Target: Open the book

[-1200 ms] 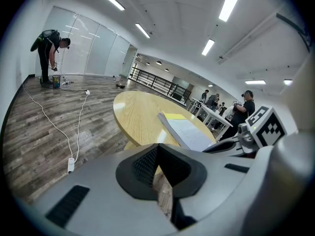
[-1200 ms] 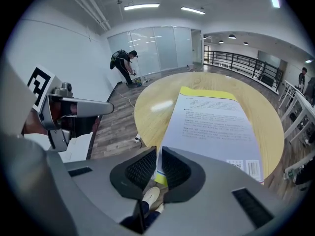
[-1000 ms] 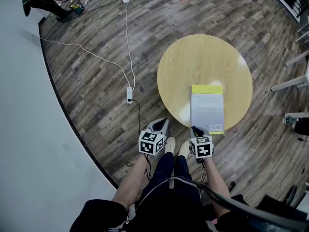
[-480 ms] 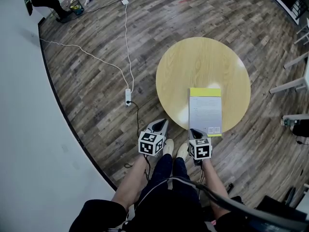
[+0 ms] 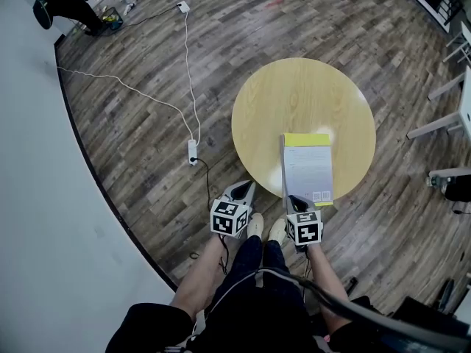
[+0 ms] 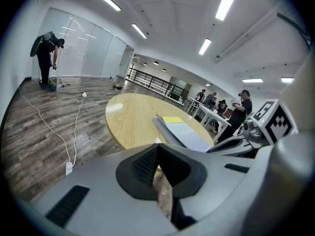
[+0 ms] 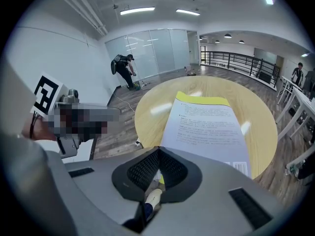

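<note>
The book (image 5: 307, 168) lies shut on the round wooden table (image 5: 302, 98), near its front edge. It shows a white printed cover with a barcode and a yellow band at the far end. My right gripper (image 5: 294, 197) sits at the book's near left corner. In the right gripper view its jaws (image 7: 158, 149) are pressed together with that corner of the book (image 7: 206, 124) pinched at their tips. My left gripper (image 5: 250, 184) hangs off the table's front left edge, over the floor. In the left gripper view it (image 6: 156, 146) is shut and holds nothing, and the book (image 6: 184, 134) lies ahead to the right.
A white cable and power strip (image 5: 192, 151) run across the wooden floor left of the table. A person (image 5: 62, 2) bends over by the far wall. Metal furniture legs (image 5: 441, 127) stand at the right. My feet (image 5: 259, 223) are just below the table's edge.
The whole head view has slid a little to the left. The book and both grippers keep their places relative to the table.
</note>
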`<state>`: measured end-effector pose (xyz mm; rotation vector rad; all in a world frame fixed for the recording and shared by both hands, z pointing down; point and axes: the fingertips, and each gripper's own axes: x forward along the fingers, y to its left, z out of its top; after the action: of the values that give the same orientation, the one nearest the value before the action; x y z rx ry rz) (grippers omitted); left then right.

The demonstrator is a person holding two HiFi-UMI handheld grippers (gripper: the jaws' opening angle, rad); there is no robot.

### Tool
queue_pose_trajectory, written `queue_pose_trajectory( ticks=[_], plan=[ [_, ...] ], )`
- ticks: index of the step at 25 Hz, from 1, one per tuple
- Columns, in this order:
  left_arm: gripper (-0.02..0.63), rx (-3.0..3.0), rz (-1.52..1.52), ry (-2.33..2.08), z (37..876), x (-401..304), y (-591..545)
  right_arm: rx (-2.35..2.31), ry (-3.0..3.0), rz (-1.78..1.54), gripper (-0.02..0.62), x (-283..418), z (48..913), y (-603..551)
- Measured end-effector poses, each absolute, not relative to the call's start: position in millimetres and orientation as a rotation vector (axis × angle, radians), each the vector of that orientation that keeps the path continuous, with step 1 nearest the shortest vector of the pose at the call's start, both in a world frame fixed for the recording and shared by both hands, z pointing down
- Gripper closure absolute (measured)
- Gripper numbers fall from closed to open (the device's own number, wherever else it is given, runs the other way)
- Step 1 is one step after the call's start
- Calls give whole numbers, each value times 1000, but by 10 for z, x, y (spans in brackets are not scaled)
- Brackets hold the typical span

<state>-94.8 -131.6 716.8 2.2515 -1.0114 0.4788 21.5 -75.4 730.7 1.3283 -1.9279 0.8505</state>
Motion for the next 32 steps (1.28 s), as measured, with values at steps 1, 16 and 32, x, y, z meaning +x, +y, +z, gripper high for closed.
queue_pose_trajectory(
  ticks=[1, 16, 32],
  plan=[
    [607, 2258, 479, -1007, 7149, -927, -1320, 1335, -1930, 846, 589, 230, 7278, -756],
    [607, 2362, 507, -895, 6883, -319, -1322, 1496, -1919, 800, 589, 789, 6842, -786],
    [607, 2479, 548, -739, 6659, 634, -1353, 1734, -1823, 807, 589, 1868, 6558, -678]
  ],
)
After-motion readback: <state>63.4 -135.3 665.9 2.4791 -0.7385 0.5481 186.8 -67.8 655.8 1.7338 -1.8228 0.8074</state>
